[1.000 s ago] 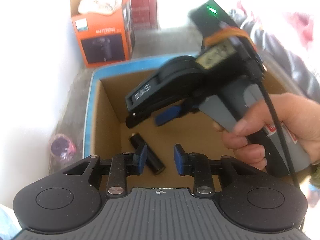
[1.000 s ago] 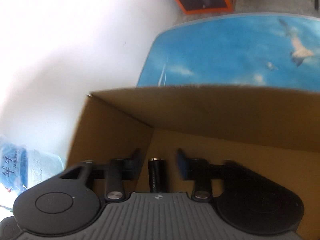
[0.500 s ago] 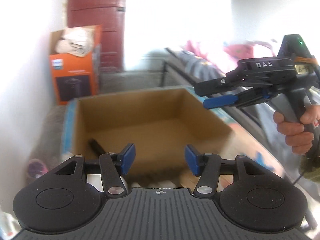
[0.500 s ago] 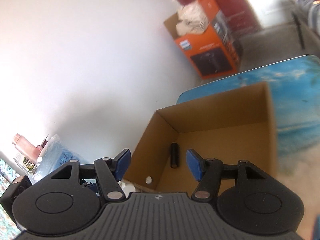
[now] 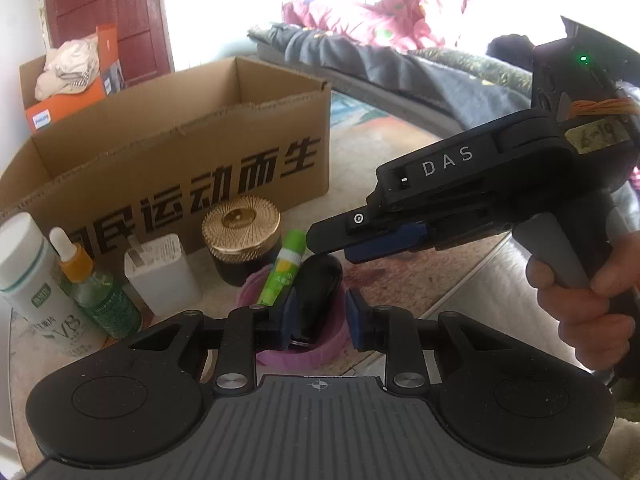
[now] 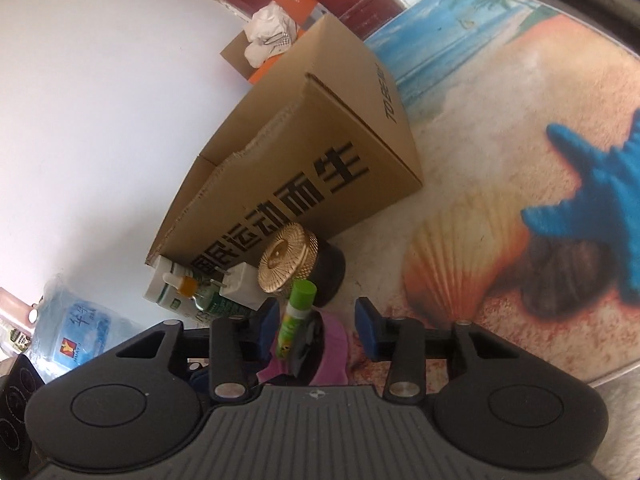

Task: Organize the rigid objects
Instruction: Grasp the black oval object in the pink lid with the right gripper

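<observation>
1. Cardboard box (image 5: 180, 148), brown, printed in black, open at the top: 1 on the mat (image 6: 500, 128), the destination for the loose items standing just in front of it.
2. Left gripper (image 5: 318, 314): my tongs are closing around the black oval case (image 5: 320, 280) that stands in the purple cup (image 5: 328, 346). The left pad looks to be touching it and the right pad stands just clear, so I count no grip yet.
3. Right gripper (image 6: 318, 322): tongs closing with the green glue stick (image 6: 296, 312) between them. The stick sits near the left pad and well short of the right one, so it is not yet held.
4. Handling note, as I judge it: I centre each item between the pads before the squeeze, take the case across its narrow sides, take the stick on its body below the cap, and lift straight up so the cup does not tip. Both grippers work the same cup, so I keep them from colliding.
5. Count, black case: 1. Glue stick: 1. Purple cup: 1.
6. Count, gold-lidded dark jar (image 5: 240, 240): 1. White charger plug (image 5: 160, 272): 1.
7. Count, dropper bottle (image 5: 88, 280) with orange collar: 1. White bottle (image 5: 28, 280): 1.
8. Items still outside the box: 7 visible.
</observation>
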Available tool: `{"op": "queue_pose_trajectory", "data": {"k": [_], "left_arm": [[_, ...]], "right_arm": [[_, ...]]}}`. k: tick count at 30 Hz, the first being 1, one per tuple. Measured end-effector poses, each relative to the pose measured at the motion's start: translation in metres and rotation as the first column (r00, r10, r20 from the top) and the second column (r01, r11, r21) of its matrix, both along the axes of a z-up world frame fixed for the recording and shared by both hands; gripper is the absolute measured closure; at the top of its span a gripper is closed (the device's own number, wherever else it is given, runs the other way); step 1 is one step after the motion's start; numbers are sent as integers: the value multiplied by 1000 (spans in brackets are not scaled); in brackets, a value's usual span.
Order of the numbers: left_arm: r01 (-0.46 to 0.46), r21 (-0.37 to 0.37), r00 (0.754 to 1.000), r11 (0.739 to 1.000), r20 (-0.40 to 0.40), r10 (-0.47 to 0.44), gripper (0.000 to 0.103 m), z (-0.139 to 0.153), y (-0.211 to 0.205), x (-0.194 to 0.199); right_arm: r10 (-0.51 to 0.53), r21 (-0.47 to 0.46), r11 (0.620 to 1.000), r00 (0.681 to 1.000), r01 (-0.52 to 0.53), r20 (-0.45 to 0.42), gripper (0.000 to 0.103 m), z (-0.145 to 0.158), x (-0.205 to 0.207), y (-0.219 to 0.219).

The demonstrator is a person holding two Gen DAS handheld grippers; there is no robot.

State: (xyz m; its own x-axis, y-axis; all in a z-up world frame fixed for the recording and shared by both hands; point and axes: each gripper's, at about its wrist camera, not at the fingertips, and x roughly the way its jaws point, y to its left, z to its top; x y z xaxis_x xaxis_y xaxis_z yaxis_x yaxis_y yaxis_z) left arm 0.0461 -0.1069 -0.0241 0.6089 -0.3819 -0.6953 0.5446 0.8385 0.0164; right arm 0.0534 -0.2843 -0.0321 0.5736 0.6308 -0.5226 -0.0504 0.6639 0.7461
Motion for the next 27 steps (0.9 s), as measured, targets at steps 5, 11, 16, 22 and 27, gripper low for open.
{"op": "queue_pose_trajectory", "data": {"k": [5,11,16,22,27], "left_arm": [[-17,13,1000,1000,-9,18,78,-5,1,0],[-1,33,1000,999,18,1,76,-8,-1,0],[11,42,999,999,38,-12,76,-9,-4,-1],[-11,50,999,999,34,9,76,-11,-4,2],[-36,34,999,999,27,35,77,-11,0,2]], "right_arm": [[33,11,999,999,-33,8,77,-12,7,6],[67,-31,997,995,-64,79,79,1,-4,11],[91,-90,993,988,-80,122,79,11,-8,19],[112,-59,993,986,-105,122,79,9,-8,23],[118,-62,992,987,-112,108,79,6,-6,28]]}}
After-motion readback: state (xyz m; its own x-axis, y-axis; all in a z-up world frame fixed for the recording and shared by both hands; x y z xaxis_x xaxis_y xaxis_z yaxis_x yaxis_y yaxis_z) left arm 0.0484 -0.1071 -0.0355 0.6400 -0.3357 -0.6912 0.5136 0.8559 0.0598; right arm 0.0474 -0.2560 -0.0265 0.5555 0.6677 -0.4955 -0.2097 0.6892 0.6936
